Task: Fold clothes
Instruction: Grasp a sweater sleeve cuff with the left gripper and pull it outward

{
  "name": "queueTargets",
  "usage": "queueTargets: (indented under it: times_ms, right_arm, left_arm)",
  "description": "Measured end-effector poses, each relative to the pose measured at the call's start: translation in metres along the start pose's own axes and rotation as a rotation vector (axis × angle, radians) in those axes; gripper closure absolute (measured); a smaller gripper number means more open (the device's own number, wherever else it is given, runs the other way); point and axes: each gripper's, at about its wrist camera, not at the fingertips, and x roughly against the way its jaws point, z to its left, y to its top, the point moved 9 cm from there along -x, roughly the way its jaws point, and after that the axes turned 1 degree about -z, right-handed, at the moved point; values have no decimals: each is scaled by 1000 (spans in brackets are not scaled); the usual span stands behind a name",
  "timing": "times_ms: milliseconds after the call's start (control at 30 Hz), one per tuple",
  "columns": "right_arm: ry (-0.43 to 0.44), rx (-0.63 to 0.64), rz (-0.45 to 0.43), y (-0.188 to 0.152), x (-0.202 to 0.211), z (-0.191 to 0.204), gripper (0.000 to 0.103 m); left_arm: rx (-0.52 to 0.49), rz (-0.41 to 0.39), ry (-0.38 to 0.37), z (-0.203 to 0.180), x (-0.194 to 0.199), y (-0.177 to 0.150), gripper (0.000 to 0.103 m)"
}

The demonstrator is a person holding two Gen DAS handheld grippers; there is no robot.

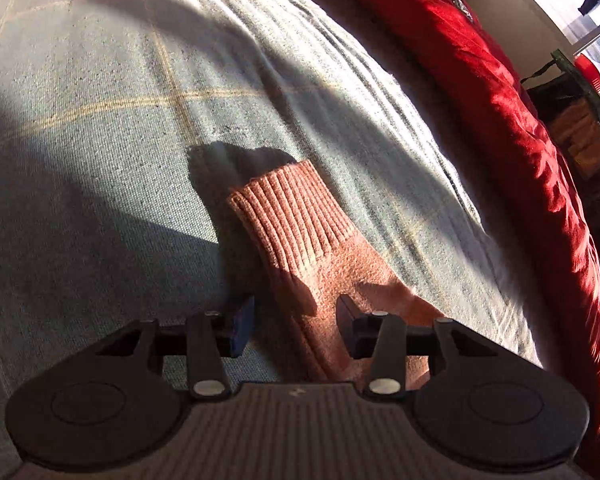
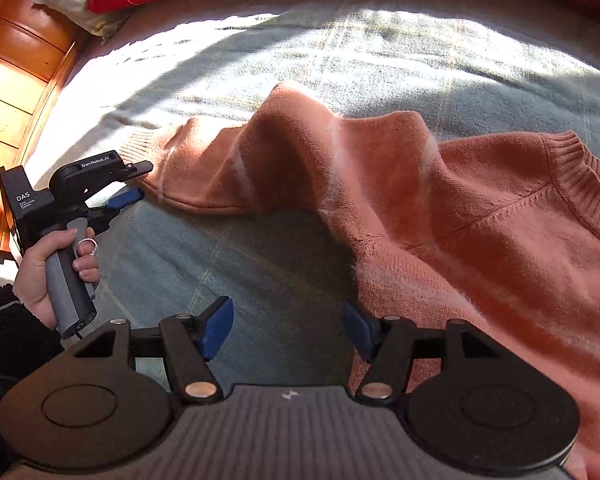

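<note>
Your left gripper [image 1: 296, 320] is wide open around the sleeve [image 1: 300, 232], so pinch its cuff gently; your right gripper [image 2: 288, 326] is open, holding nothing, beside the sweater [image 2: 480, 240].

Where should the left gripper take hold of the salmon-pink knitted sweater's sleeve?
Grip the salmon-pink knitted sweater sleeve just behind its ribbed cuff, coming in low along the grey-blue bedspread from the wrist end. The sleeve lies flat and already runs between the open fingers of the left gripper, so closing there should pinch both layers.
</note>
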Motion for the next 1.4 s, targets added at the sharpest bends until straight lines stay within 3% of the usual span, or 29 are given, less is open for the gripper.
queueTargets:
  times_ms: [33, 100, 200, 233, 300, 400, 633, 733, 833, 967, 1100, 1200, 1267, 1400]
  right_arm:
    - [-2, -5, 1, 0, -1, -2, 37]
    - [-5, -20, 2, -2, -3, -6, 37]
    - [-7, -40, 4, -3, -5, -9, 37]
    - [-5, -43, 5, -3, -6, -9, 37]
    - [-3, -36, 5, -4, -7, -7, 37]
    - [-1, -24, 6, -2, -7, -3, 37]
    - [-12, -45, -33, 6, 1, -6, 37]
    - [-21, -50, -50, 8, 5, -9, 37]
    - [-64, -52, -98, 13, 15, -20, 37]
    - [-143, -104, -182, 31, 24, -59, 37]
    - [-268, -111, -266, 65, 23, -114, 37]
    - [-344, -4, -277, 90, 19, -145, 37]
    - [-374, 150, -228, 102, 12, -155, 37]
    - [-388, 528, -134, 115, 1, -150, 37]
  left_arm:
    - [9, -11, -8, 0, -3, 3, 58]
    - [2, -30, -33, -7, -11, 12, 44]
    - [-21, -60, -21, -14, -22, 23, 45]
    - [-31, -71, -3, -16, -23, 26, 47]
    - [-57, -89, 32, -18, -20, 27, 87]
    - [-97, -120, 79, -20, -9, 30, 89]
    - [-111, -212, 159, 2, 27, 63, 85]
    - [-114, -143, 156, 12, 28, 64, 82]
    - [-172, -94, 169, 16, 34, 56, 72]
    - [-245, -39, 177, 17, 51, 33, 66]
    - [-386, -5, 145, -3, 65, 9, 64]
    - [-505, 10, 96, -28, 69, -8, 62]
    - [-576, 20, 59, -45, 71, -20, 61]
    - [-608, 54, 19, -65, 67, -40, 60]
